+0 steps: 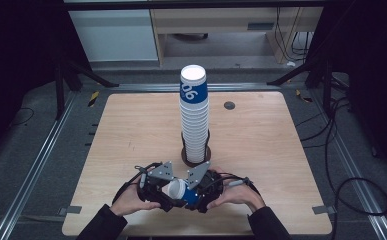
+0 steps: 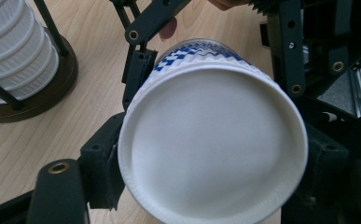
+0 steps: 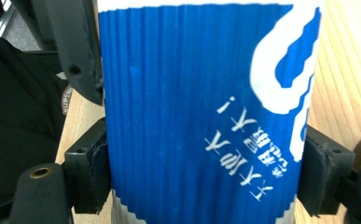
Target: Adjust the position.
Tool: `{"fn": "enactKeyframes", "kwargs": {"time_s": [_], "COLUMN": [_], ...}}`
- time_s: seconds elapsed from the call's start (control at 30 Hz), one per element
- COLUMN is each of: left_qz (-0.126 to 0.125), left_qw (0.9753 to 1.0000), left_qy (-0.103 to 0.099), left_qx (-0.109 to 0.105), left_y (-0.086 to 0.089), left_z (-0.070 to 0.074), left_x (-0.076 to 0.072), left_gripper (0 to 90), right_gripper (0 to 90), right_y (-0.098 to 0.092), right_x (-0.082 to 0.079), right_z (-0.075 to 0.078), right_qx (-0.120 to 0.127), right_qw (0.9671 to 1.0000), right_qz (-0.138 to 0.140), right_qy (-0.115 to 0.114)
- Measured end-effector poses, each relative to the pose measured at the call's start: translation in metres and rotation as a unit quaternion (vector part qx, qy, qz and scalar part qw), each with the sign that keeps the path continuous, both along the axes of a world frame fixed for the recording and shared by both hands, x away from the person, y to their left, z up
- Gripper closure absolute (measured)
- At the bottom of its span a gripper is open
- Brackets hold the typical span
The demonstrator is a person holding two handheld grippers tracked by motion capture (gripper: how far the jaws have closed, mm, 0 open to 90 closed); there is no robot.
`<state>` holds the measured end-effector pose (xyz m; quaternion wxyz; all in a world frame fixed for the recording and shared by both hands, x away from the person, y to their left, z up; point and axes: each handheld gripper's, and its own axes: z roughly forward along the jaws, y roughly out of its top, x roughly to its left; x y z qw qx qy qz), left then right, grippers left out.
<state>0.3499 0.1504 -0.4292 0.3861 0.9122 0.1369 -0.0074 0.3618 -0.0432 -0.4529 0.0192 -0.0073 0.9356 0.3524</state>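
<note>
Two tools meet over the near edge of the table (image 1: 131, 130), and both are clamped on one blue-and-white paper cup (image 1: 178, 190) that lies on its side between them. From above, the left tool (image 1: 167, 192) and the right tool (image 1: 195, 194) crowd the cup so closely that little more than its white bottom and a strip of blue wall can be seen; where the pads touch it is hidden under the grey plates and the person's hands.

In the left gripper view the cup's (image 2: 213, 147) white recessed bottom faces the camera. The left tool's own pads press its rim from either side, though the right-hand pad is mostly lost in shadow behind the rim. Just past the cup stand the linkages of the other tool, cut off by the top edge. Whether anything is inside the cup cannot be told, since its mouth faces away.

In the right gripper view the cup's (image 3: 201, 112) ribbed blue wall sits squeezed between that tool's two pads (image 3: 87, 170), with white printed characters and part of a white logo; its top and bottom run out of frame.

Beyond both tools, farther up the table, a tall stack of cups (image 1: 194, 117) stands upright in a dark round holder (image 1: 196, 156) with thin uprights. How many cups it holds is too fine to count.
</note>
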Motion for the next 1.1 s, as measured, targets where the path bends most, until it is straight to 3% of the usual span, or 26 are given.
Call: {"fn": "enactKeyframes", "kwargs": {"time_s": [0.3, 0.5, 0.57, 0.73, 0.83, 0.97, 1.0, 1.03, 1.1], "left_qz": [0.003, 0.007, 0.01, 0.03, 0.048, 0.069, 0.069, 0.071, 0.074], "left_qw": [1.0, 1.0, 0.9999, 0.999, 0.9973, 0.9928, 0.9928, 0.9897, 0.9863], "left_qy": [-0.003, 0.0, -0.003, -0.009, -0.014, -0.015, -0.015, -0.013, -0.012], "left_qx": [-0.001, -0.007, -0.01, -0.032, -0.054, -0.097, -0.097, -0.123, -0.147], "left_y": [0.001, 0.004, 0.007, 0.022, 0.032, 0.045, 0.045, 0.05, 0.052], "left_z": [0.002, 0.004, 0.005, 0.012, 0.018, 0.024, 0.024, 0.027, 0.029], "left_x": [0.0, 0.001, 0.002, 0.006, 0.009, 0.012, 0.012, 0.013, 0.013], "left_gripper": [25.7, 25.7, 25.7, 25.6, 25.6, 25.6, 25.5, 25.6, 25.6], "right_gripper": [19.4, 8.5, 7.5, 6.2, 5.5, 5.6, 5.7, 5.8, 5.8], "right_y": [0.0, -0.001, -0.002, -0.016, -0.027, -0.045, -0.048, -0.052, -0.056], "right_x": [0.001, 0.003, 0.005, 0.009, 0.013, 0.017, 0.018, 0.02, 0.022], "right_z": [0.0, -0.001, 0.001, 0.01, 0.017, 0.024, 0.025, 0.025, 0.025], "right_qx": [0.001, 0.007, 0.013, 0.053, 0.079, 0.133, 0.147, 0.166, 0.188], "right_qw": [1.0, 0.9998, 0.9997, 0.9975, 0.9944, 0.9858, 0.983, 0.979, 0.9738], "right_qz": [-0.001, -0.016, -0.02, -0.046, -0.07, -0.102, -0.109, -0.117, -0.124], "right_qy": [-0.004, 0.004, 0.003, 0.008, 0.006, 0.011, 0.014, 0.017, 0.029]}}
